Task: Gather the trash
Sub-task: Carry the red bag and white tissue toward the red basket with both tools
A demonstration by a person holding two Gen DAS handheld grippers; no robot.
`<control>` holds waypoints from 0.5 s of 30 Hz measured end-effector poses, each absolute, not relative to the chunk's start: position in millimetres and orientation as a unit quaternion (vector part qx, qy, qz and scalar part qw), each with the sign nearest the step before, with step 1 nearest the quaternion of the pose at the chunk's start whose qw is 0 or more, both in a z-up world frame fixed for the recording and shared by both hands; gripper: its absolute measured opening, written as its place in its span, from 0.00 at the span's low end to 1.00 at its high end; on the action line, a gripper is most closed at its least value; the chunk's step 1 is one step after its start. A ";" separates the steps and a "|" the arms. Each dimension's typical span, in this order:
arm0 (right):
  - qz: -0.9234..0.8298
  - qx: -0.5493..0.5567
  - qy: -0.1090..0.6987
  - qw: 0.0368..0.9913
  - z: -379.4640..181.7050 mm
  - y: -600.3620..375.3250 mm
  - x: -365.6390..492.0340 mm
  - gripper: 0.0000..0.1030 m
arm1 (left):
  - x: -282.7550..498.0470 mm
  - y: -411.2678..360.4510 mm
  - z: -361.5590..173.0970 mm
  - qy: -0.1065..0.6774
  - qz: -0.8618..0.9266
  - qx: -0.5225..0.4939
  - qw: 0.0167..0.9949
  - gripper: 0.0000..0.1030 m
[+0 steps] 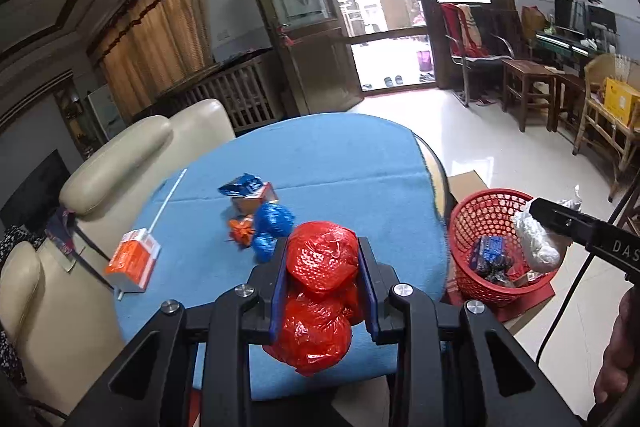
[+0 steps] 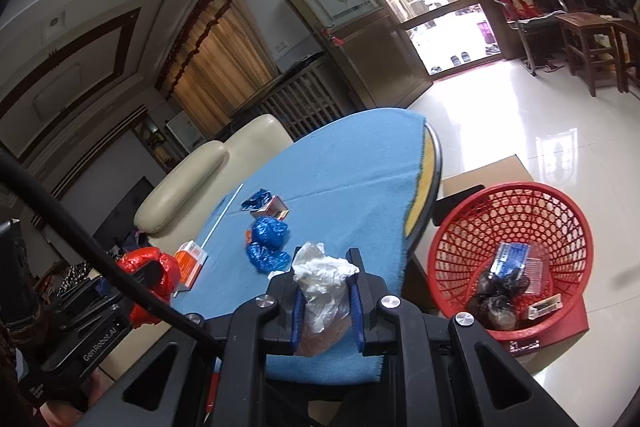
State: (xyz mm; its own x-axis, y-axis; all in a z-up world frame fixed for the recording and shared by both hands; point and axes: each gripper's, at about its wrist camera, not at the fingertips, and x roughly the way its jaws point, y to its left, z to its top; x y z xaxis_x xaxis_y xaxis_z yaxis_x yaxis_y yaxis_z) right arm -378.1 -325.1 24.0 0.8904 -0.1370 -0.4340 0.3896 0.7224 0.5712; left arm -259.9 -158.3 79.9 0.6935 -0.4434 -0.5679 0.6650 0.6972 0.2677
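My left gripper (image 1: 324,247) is shut on a crumpled red plastic bag (image 1: 320,291) above the near edge of the blue table (image 1: 340,155). My right gripper (image 2: 326,259) is shut on a crumpled white plastic bag (image 2: 324,287); in the left wrist view that white bag (image 1: 534,239) hangs over the red basket (image 1: 476,211). The red basket (image 2: 516,211) stands on the floor to the right of the table and holds several dark and blue wrappers. On the table lie blue bags (image 1: 270,227), an orange scrap (image 1: 241,229), a blue wrapper on a small box (image 1: 250,191), an orange carton (image 1: 134,261) and a white straw (image 1: 168,201).
Cream chairs (image 1: 132,155) stand at the table's left side. A flat cardboard sheet (image 2: 486,169) lies under the basket on the glossy white floor (image 1: 472,139). Wooden stools (image 1: 528,87) and chairs line the far right wall. A black cable (image 2: 80,231) crosses the right wrist view.
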 end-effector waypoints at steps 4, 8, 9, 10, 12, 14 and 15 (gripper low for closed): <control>-0.163 0.349 0.181 0.905 19.2 -336.9 -390.9 0.19 | -265.2 -167.4 73.0 0.240 -0.322 0.244 0.883 0.32; -0.170 0.365 0.182 0.897 10.6 -346.1 -396.7 0.19 | -263.4 -169.1 67.7 0.248 -0.321 0.248 0.880 0.32; -0.170 0.368 0.184 0.896 8.5 -347.2 -396.9 0.19 | -262.3 -169.2 67.3 0.250 -0.320 0.248 0.880 0.32; -0.169 0.369 0.185 0.895 7.0 -347.0 -396.0 0.19 | -261.1 -168.7 66.4 0.252 -0.319 0.247 0.880 0.32; -0.169 0.367 0.189 0.895 4.7 -346.4 -394.9 0.19 | -259.9 -168.6 64.4 0.255 -0.318 0.247 0.879 0.32; -0.166 0.366 0.191 0.895 3.6 -345.3 -393.6 0.19 | -258.6 -168.5 63.7 0.258 -0.318 0.247 0.878 0.32; -0.166 0.365 0.191 0.896 3.7 -344.9 -393.3 0.19 | -258.9 -168.5 63.3 0.258 -0.319 0.248 0.878 0.32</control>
State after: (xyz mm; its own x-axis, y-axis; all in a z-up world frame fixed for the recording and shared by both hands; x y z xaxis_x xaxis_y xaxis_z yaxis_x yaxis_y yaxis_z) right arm -393.3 -344.9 3.7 0.8713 -0.1587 -0.4644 0.4379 0.6785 0.5899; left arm -258.9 -168.5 63.3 0.6643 -0.4319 -0.6101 0.6871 0.6743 0.2708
